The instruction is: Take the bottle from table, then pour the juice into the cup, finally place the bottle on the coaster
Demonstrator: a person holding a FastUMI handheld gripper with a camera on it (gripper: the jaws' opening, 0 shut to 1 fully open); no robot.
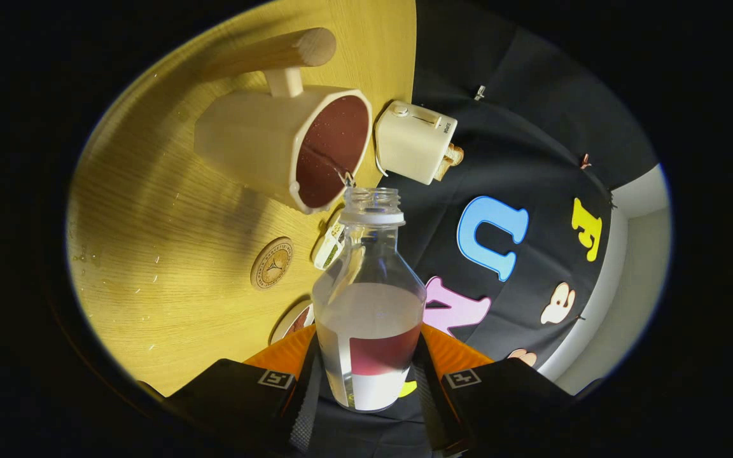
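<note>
So the hand-held gripper (369, 388) has the bottle (369, 299) clamped between its two fingers, low on the body near the label band. Both fingers press on the sides, closed down to the bottle's width.

The bottle's long axis runs straight out ahead of the fingers, open mouth at the far end with no cap on. Whole rig is tipped over, so the wooden counter (150, 242) reads sideways. The liquid inside looks clear and sits about halfway up, slanting toward the neck.

The cup (290, 143) is the landmark here: cream-coloured, dark red inside, with a wooden handle sticking off its far side. The bottle's mouth sits right at the cup's near rim, and a thin stream looks to be crossing from the lip into the cup. I'd say we're mid-pour. What matters is keeping the mouth over that rim, since there's barely any overlap and a small drift would put juice on the counter. A few droplets already show on the wood.

The coaster (272, 263), a small round wooden disc, lies on the counter just on the gripper's side of the cup, left of the bottle's neck. Short trip once the bottle's righted.

Next to the cup's rim, on the side away from the coaster, sits a little cream toaster (414, 141) with toast in it. The counter is pale wood grain under warm light.
</note>
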